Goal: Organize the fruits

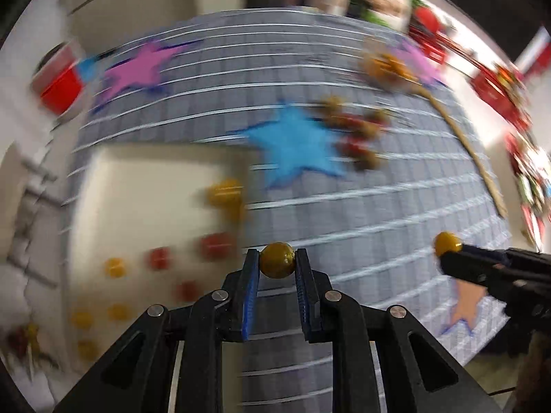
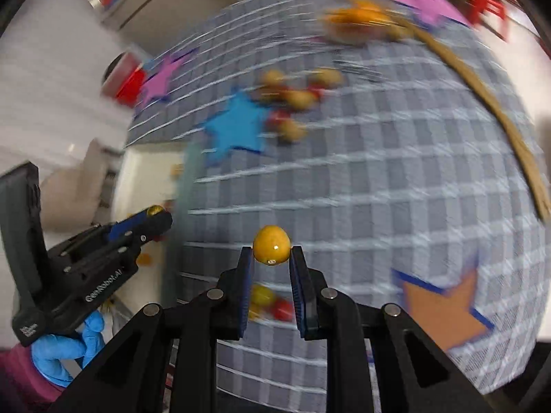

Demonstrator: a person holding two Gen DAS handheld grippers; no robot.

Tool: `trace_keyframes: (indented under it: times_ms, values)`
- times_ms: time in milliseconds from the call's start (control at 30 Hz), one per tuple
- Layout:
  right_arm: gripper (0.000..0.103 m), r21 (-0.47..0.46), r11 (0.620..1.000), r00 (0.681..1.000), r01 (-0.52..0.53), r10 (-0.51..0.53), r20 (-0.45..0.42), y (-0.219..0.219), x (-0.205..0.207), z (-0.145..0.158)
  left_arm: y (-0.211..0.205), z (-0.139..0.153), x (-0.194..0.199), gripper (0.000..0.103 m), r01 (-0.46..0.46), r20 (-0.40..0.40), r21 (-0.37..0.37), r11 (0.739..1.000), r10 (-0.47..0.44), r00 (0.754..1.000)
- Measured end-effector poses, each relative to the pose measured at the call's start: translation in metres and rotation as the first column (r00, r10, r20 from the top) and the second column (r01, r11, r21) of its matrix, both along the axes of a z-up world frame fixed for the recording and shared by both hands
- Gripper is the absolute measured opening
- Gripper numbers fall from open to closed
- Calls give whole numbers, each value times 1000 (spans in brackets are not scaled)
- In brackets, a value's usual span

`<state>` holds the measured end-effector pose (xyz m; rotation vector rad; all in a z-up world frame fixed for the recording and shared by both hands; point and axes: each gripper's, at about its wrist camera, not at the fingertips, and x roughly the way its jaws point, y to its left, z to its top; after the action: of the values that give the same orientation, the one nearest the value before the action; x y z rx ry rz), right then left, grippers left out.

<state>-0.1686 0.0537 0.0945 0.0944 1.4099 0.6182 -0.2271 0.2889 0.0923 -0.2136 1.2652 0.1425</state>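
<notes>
Only the right wrist view shows the blue-gloved hand (image 2: 65,347) behind the left gripper (image 1: 277,261), which pinches a dull yellow fruit (image 1: 277,264). The right gripper (image 2: 271,254) clamps a glossy yellow-orange fruit (image 2: 271,244) above the checked tablecloth (image 2: 396,189). More fruits (image 1: 358,130) blur far off beside a blue star (image 1: 296,144).

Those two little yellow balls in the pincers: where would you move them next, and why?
Probably carry both toward the white tray. The left gripper is shut on one yellow fruit, the right gripper on another yellow fruit, both lifted above the checked cloth. Small red and yellow fruits already seem spread over that tray, while a loose pile remains by the blue star.
</notes>
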Motion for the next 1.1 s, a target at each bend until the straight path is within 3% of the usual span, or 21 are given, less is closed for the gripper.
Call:
trace_keyframes:
  times_ms: [133,300,467,767,833,900,1000,1067,1100]
  values:
    - [23,17,994,994,-106,107,-7,68,2,-3,65,-12,-8,22,-117,-17,45,992,118,993]
    - [23,18,985,984,-173,174,-42,141,9,-19,116,-33,6,22,-167,-32,73,983,169,985]
    - [23,-3,977,975,-213,213,-64,193,17,-36,134,-50,21,22,-179,-55,78,981,183,982]
    - [24,-87,964,966,-250,242,-94,229,30,-69,140,-72,25,22,-152,-98,92,984,161,982]
    - [24,-97,963,964,-251,240,-111,235,31,-76,139,-73,26,28,-140,-100,104,985,150,984]
    - [24,-94,961,962,-260,250,-109,242,33,-78,139,-72,27,77,-141,-100,115,983,152,983]
    - [33,-99,955,958,-278,268,-99,251,34,-76,141,-67,22,80,-166,-72,128,978,176,982]
    - [56,-90,958,960,-273,265,-95,253,32,-72,144,-67,20,80,-178,-85,94,980,186,979]
    - [60,-86,958,960,-273,265,-91,253,31,-68,145,-66,19,80,-184,-88,89,979,192,977]
